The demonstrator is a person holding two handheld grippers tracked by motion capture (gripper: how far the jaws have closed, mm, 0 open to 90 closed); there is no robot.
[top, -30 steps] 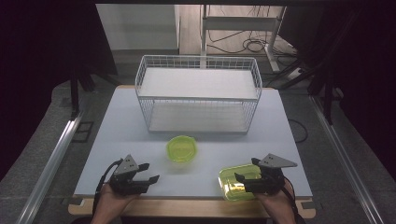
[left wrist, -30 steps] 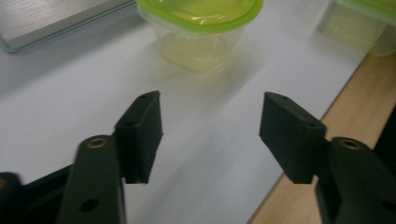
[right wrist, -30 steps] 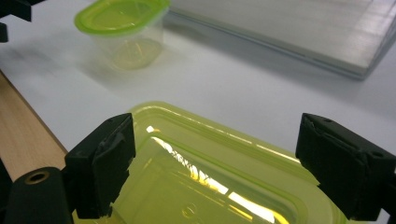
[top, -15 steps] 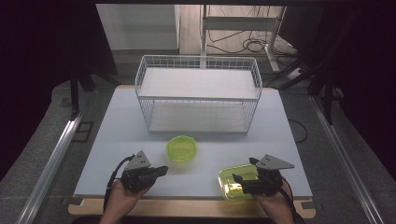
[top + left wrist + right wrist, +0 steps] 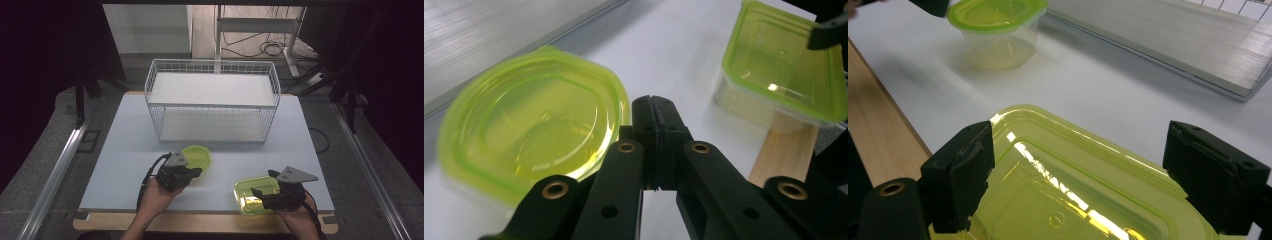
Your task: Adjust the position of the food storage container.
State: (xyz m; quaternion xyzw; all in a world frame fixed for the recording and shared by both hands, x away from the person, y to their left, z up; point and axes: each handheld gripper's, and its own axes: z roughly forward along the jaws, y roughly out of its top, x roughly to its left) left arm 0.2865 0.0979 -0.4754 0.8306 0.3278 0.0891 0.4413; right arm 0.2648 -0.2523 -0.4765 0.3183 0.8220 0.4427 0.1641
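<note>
Approach step: left gripper (image 5: 192,172), jaws pressed together and empty, nears the round tub (image 5: 197,155); right gripper (image 5: 256,196), jaws spread, straddles the rectangular tub (image 5: 247,192); next, jaws must close on it

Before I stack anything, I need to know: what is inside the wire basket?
The white wire basket holds nothing visible: through its mesh only the white table shows. No part of its floor seems covered.

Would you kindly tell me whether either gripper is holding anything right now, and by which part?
Nothing is held. The left gripper is shut on nothing beside the round lidded container; the right gripper stands open above the rectangular container's lid.
</note>
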